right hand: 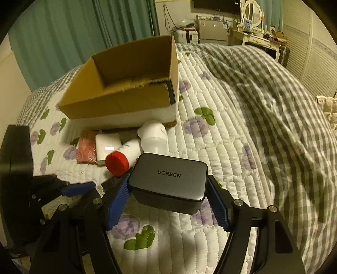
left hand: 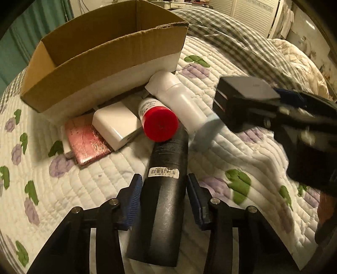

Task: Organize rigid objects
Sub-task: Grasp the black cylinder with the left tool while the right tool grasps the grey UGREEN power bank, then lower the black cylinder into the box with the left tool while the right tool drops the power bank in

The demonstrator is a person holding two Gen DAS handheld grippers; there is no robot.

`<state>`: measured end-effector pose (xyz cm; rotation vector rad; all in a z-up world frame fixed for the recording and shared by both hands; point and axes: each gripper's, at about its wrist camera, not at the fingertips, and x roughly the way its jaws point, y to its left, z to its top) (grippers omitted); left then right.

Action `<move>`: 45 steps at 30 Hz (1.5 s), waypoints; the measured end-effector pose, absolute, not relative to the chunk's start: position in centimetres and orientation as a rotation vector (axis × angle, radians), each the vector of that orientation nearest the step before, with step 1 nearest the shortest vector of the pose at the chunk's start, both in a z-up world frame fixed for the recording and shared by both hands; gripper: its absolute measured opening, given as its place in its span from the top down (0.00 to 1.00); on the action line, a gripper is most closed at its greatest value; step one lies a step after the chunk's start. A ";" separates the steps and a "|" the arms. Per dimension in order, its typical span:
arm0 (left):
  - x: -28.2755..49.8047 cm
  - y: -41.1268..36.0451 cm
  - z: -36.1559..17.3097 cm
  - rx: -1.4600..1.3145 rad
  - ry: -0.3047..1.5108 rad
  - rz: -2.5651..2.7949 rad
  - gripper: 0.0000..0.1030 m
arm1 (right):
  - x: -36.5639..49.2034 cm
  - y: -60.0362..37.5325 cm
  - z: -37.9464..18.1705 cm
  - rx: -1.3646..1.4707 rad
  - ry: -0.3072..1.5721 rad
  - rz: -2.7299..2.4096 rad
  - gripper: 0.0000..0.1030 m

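My left gripper [left hand: 164, 194] has its blue pads on either side of a black bottle [left hand: 162, 200] lying on the quilt; the left pad touches it, and a small gap shows at the right pad. My right gripper [right hand: 168, 187] is shut on a grey UGREEN charger [right hand: 168, 181] and holds it above the quilt; it also shows in the left wrist view [left hand: 244, 94]. An open cardboard box [right hand: 126, 84] stands behind. In front of it lie a red-capped bottle [left hand: 158, 120], a white bottle [left hand: 177, 97], a white charger [left hand: 115, 126] and a pink packet [left hand: 84, 139].
A quilted flowered bedspread [right hand: 210, 147] covers the bed. A grey checked duvet [right hand: 273, 105] is heaped on the right. Teal curtains [right hand: 63, 31] hang behind the box, and a dresser with a mirror [right hand: 252, 12] stands far back.
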<state>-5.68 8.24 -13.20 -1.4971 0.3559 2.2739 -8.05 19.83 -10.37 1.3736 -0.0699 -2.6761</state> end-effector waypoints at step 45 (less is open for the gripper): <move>-17.2 2.6 3.7 -1.177 0.201 2.696 0.63 | -17.2 17.2 4.4 0.923 0.019 -2.740 0.32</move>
